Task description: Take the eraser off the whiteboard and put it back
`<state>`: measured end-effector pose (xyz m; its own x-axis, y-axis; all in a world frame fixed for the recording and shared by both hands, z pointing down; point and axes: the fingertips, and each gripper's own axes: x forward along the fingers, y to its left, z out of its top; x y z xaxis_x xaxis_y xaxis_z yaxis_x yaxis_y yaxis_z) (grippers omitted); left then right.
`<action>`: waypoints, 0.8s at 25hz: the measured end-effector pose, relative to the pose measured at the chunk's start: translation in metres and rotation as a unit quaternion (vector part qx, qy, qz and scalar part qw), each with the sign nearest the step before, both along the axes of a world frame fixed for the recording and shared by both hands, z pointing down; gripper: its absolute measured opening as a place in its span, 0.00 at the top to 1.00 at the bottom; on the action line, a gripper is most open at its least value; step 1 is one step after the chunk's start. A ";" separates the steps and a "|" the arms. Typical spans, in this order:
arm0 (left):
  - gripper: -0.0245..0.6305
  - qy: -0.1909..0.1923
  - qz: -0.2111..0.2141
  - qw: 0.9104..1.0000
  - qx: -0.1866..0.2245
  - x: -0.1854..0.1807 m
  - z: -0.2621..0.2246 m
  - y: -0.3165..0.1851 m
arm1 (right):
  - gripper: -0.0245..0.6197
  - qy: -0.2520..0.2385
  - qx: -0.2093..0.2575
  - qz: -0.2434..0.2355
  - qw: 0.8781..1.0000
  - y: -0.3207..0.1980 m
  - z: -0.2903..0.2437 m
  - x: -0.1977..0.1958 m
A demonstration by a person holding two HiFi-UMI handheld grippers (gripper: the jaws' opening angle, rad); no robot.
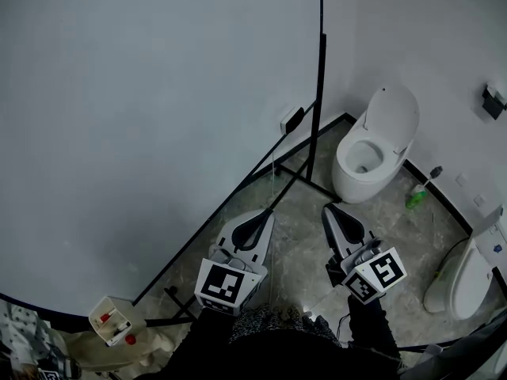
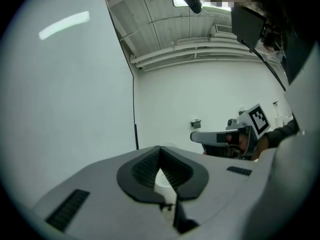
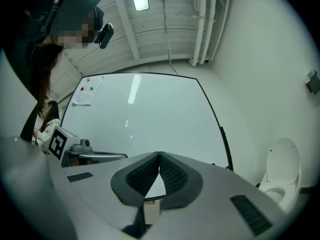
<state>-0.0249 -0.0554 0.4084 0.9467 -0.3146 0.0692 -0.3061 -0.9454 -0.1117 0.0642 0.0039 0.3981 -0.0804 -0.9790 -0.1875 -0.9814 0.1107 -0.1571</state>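
The big whiteboard (image 1: pixel 142 133) in its black frame fills the left of the head view. A small white holder (image 1: pixel 111 321) with red bits sticks to its near corner; it also shows in the right gripper view (image 3: pixel 88 91). I cannot make out an eraser for certain. My left gripper (image 1: pixel 265 214) and right gripper (image 1: pixel 329 207) are held side by side in front of the board, level with its right edge. Both are shut with nothing between the jaws: the left gripper's tips (image 2: pixel 160 146) meet, and so do the right gripper's tips (image 3: pixel 159 153).
The board's black stand legs (image 1: pixel 293 176) cross the marble floor ahead of the grippers. A white toilet (image 1: pixel 372 145) stands against the far wall, a green-handled brush (image 1: pixel 417 196) beside it. Another white fixture (image 1: pixel 463 275) sits at the right. A person's dark clothing (image 1: pixel 277 347) fills the bottom edge.
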 end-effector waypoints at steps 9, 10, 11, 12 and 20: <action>0.95 0.000 -0.007 1.000 -0.003 0.020 -0.004 -0.017 | 0.95 0.007 -0.013 -0.007 1.000 -0.026 0.009 0.020; 0.95 -0.001 -0.007 1.000 -0.003 0.020 -0.003 -0.021 | 0.95 0.005 -0.014 -0.007 1.000 -0.030 0.010 0.021; 0.95 -0.004 -0.007 1.000 -0.003 0.021 -0.002 -0.026 | 0.95 0.004 -0.016 -0.006 1.000 -0.035 0.011 0.023; 0.95 -0.006 -0.005 1.000 -0.004 0.023 0.000 -0.031 | 0.95 0.004 -0.018 -0.005 1.000 -0.040 0.012 0.025; 0.95 0.008 0.039 0.999 0.001 0.049 0.007 -0.098 | 0.95 0.013 -0.029 0.030 0.999 -0.108 0.027 0.042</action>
